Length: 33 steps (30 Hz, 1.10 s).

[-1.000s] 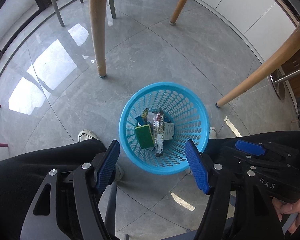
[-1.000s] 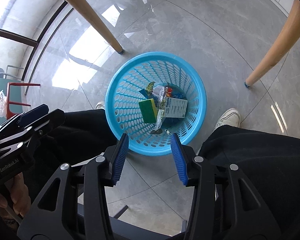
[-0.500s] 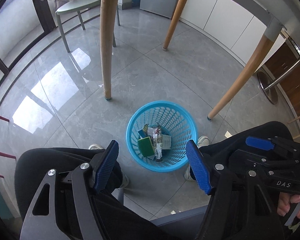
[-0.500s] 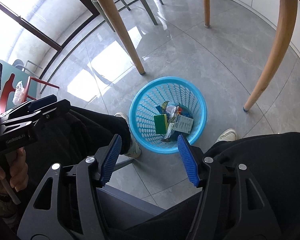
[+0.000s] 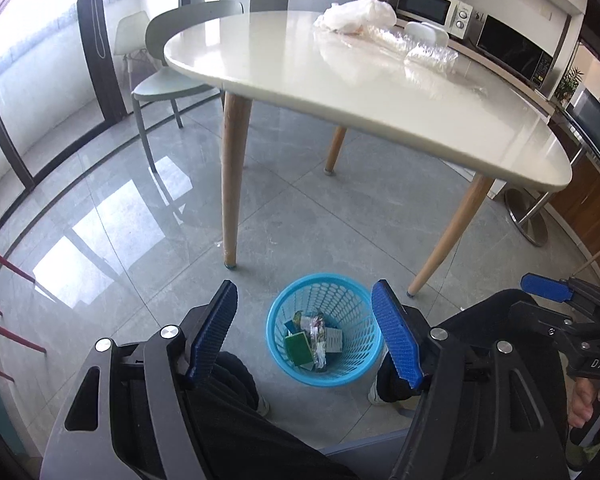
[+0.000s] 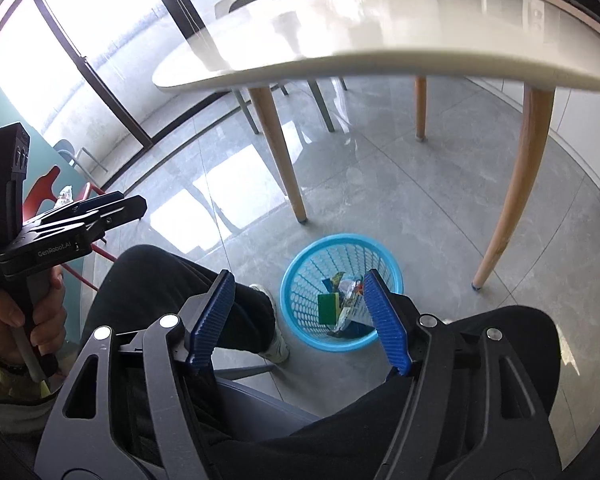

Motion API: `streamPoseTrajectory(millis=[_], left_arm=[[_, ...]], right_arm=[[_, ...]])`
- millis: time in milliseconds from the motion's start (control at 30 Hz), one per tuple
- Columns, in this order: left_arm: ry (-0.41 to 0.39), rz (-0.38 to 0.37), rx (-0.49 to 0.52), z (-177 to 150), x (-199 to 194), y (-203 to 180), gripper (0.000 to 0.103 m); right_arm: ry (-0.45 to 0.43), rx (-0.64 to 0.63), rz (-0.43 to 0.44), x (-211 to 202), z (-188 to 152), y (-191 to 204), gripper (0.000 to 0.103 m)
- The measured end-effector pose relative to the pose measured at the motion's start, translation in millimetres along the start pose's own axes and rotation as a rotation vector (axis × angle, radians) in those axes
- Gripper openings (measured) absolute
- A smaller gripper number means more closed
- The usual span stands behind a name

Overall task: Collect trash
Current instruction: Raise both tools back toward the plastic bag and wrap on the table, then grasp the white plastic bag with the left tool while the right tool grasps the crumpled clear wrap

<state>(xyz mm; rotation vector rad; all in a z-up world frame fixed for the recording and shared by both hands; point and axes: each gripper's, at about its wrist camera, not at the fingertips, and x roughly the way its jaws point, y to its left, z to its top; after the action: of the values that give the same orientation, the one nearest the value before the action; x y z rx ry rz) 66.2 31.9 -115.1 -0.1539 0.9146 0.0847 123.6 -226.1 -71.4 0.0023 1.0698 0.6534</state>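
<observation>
A blue perforated trash basket stands on the grey tile floor between the person's feet, and it shows in the right wrist view too. It holds a green sponge and several crumpled wrappers. My left gripper is open and empty, high above the basket. My right gripper is open and empty, also well above the basket. On the cream table lie a white plastic bag and crumpled clear plastic.
The table stands on wooden legs around the basket. A pale green chair is at the far side. Microwaves sit on a counter at the back right. The person's dark-trousered legs flank the basket.
Both grippers have risen from just above the basket to table height, so the tabletop and its plastic trash have come into view. Both stay open and empty.
</observation>
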Motion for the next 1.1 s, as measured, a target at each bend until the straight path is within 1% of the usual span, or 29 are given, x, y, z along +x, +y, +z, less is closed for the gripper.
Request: streamPoseTrajectory(millis=[200, 333, 400, 533, 700, 867, 1000, 1100], left_arm=[[-0.035, 0.003, 0.003, 19, -9, -2, 0.069], [-0.087, 0.002, 0.015, 37, -26, -8, 0.070], [-0.113, 0.003, 0.021, 48, -33, -9, 0.070], [-0.155, -0.008, 0.013, 68, -41, -12, 0.070], [-0.199, -0.005, 0.026, 93, -43, -21, 0.070], [-0.226, 0.008, 0.047, 125, -36, -31, 0.070], [-0.243, 0.034, 0.064, 148, -27, -35, 0.070], [-0.236, 0.036, 0.065, 162, -18, -37, 0.070]], right_arm=[[-0.105, -0.028, -0.017, -35, 30, 11, 0.066], [-0.153, -0.038, -0.028, -50, 45, 14, 0.066], [-0.176, -0.043, -0.033, -56, 52, 12, 0.069], [-0.212, -0.053, -0.039, -66, 68, 11, 0.069], [-0.237, -0.056, -0.037, -68, 89, 10, 0.069], [-0.248, -0.051, -0.043, -64, 113, 0, 0.069], [-0.242, -0.054, -0.052, -54, 133, -7, 0.069], [-0.237, -0.045, -0.047, -47, 150, -14, 0.069]])
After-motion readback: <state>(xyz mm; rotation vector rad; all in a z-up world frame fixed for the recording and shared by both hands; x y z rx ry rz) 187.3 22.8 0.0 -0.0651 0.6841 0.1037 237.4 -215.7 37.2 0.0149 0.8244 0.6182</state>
